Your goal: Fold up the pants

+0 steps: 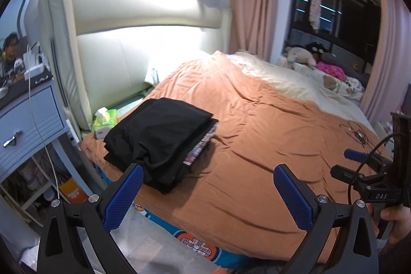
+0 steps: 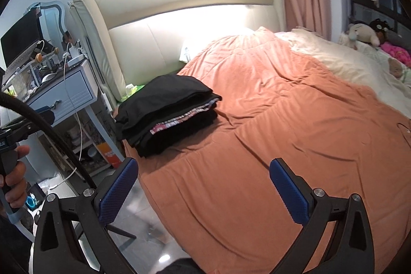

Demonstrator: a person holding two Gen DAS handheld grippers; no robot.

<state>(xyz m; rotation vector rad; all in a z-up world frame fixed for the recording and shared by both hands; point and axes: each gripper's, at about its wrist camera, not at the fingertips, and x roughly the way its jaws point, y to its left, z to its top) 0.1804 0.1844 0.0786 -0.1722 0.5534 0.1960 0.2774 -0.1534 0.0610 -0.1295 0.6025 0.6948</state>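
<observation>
Orange bedspread (image 1: 257, 145) covers the bed, with folded black pants (image 1: 159, 135) stacked left of frame center near a green tissue pack (image 1: 105, 120). Left gripper (image 1: 208, 194) and right gripper (image 2: 203, 186) hover at bottom, jaws spread apart, holding nothing.

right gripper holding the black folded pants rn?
No: the right gripper is open and empty over the orange quilt, while the black folded pants lie apart on the stack near the bed's corner.
</observation>
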